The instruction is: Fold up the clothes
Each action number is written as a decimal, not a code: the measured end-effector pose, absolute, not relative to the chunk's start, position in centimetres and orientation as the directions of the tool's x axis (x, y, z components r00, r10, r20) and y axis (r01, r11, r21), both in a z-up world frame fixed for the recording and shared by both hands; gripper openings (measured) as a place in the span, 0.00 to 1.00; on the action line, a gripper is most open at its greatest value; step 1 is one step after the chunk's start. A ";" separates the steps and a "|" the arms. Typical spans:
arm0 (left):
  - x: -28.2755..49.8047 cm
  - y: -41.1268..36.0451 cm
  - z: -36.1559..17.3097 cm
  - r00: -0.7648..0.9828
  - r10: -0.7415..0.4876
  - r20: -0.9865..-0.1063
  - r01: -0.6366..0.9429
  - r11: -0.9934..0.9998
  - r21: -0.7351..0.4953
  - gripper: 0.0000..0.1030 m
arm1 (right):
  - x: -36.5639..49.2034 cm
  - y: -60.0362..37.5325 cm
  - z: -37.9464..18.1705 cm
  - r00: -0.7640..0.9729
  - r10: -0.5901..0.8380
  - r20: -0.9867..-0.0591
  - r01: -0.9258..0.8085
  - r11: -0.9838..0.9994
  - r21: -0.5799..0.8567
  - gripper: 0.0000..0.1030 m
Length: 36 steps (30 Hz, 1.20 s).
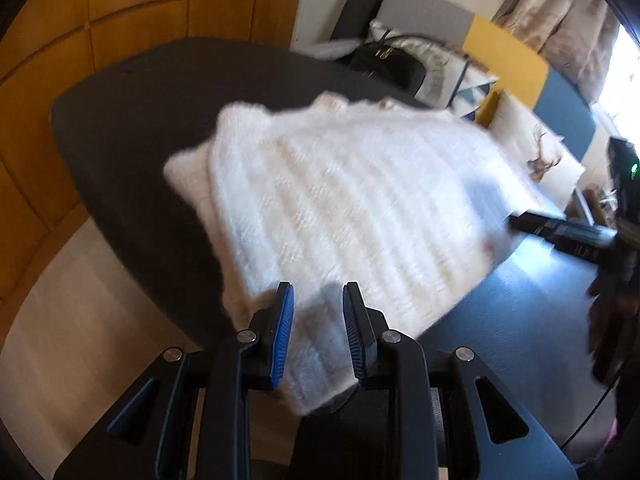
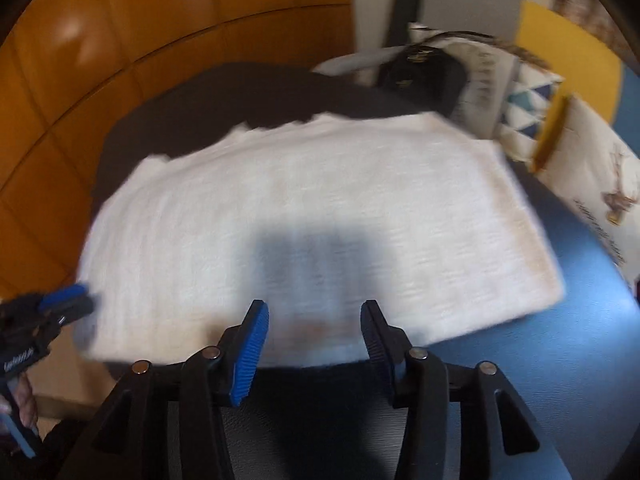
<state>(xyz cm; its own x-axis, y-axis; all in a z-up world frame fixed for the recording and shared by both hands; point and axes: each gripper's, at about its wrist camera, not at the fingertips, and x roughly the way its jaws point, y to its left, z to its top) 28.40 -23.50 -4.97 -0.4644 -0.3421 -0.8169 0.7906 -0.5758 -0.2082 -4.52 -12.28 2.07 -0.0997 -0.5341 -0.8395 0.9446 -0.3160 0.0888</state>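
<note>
White knitted sweater spread flat on dark worktop, filling the middle of both views. In the left wrist view, left gripper at 6 o'clock, jaws pinching a bunched corner of the knit between the blue pads. Right gripper seen at 3 o'clock, at the sweater's edge. In the right wrist view, right gripper at 6 o'clock, jaws spread wide, nothing between them, just over the near hem. Left gripper there at 9 o'clock, at the sweater's corner. Black handbag and patterned cushions beyond the far edge, around 1 o'clock. Wooden panels at 10 o'clock.
</note>
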 end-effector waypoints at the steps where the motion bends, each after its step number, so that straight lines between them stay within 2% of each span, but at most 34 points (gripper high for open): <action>1: 28.4 -23.6 -5.3 -0.463 -0.339 -0.819 0.795 -0.568 -0.214 0.27 | -5.7 -12.2 1.4 -0.103 -0.510 -0.854 0.934 -0.345 0.094 0.47; 5: 28.8 -23.8 -4.1 -0.490 -0.330 -0.807 0.790 -0.560 -0.251 0.27 | -9.8 -11.4 0.0 -0.015 -0.491 -0.871 0.890 -0.403 0.212 0.46; 6: 29.1 -23.9 -3.7 -0.508 -0.334 -0.794 0.785 -0.559 -0.267 0.27 | -10.9 -11.0 0.7 -0.005 -0.513 -0.859 0.871 -0.424 0.248 0.40; 9: 29.1 -24.7 -3.2 -0.507 -0.363 -0.782 0.795 -0.548 -0.261 0.27 | -14.8 -9.7 3.0 -0.036 -0.590 -0.806 0.808 -0.492 0.324 0.40; 11: 28.7 -25.0 -3.8 -0.484 -0.354 -0.800 0.804 -0.541 -0.247 0.27 | -17.3 -9.3 3.0 -0.068 -0.585 -0.808 0.778 -0.538 0.324 0.40; 14: 28.2 -25.2 -4.6 -0.454 -0.343 -0.823 0.811 -0.542 -0.221 0.27 | -20.6 -9.5 0.4 -0.013 -0.559 -0.829 0.725 -0.576 0.377 0.40; 17: 28.1 -24.9 -4.1 -0.445 -0.348 -0.826 0.811 -0.548 -0.206 0.27 | -21.5 -9.8 -0.3 0.008 -0.562 -0.827 0.710 -0.579 0.401 0.34; 19: 28.4 -25.2 -3.5 -0.474 -0.348 -0.809 0.808 -0.537 -0.242 0.27 | -21.2 -10.0 0.9 -0.009 -0.567 -0.824 0.727 -0.569 0.384 0.35; 24: 27.5 -27.1 -2.9 -0.446 -0.399 -0.801 0.831 -0.516 -0.206 0.27 | -20.2 -12.7 3.9 -0.072 -0.577 -0.814 0.819 -0.500 0.282 0.35; 28: 26.5 -29.6 -4.3 -0.388 -0.358 -0.850 0.856 -0.481 -0.188 0.27 | -21.2 -15.3 1.5 -0.067 -0.505 -0.860 0.831 -0.505 0.232 0.35; 30: 26.6 -30.1 -3.8 -0.406 -0.358 -0.841 0.852 -0.480 -0.208 0.27 | -21.3 -16.2 1.0 -0.062 -0.471 -0.880 0.839 -0.503 0.210 0.35; 33: 27.2 -30.6 -2.5 -0.431 -0.414 -0.802 0.854 -0.474 -0.214 0.27 | -21.0 -16.9 3.4 -0.059 -0.523 -0.850 0.851 -0.472 0.232 0.36; 36: 27.3 -32.1 -2.4 -0.425 -0.417 -0.804 0.866 -0.446 -0.226 0.27 | -20.4 -19.5 4.9 -0.072 -0.539 -0.839 0.876 -0.437 0.206 0.36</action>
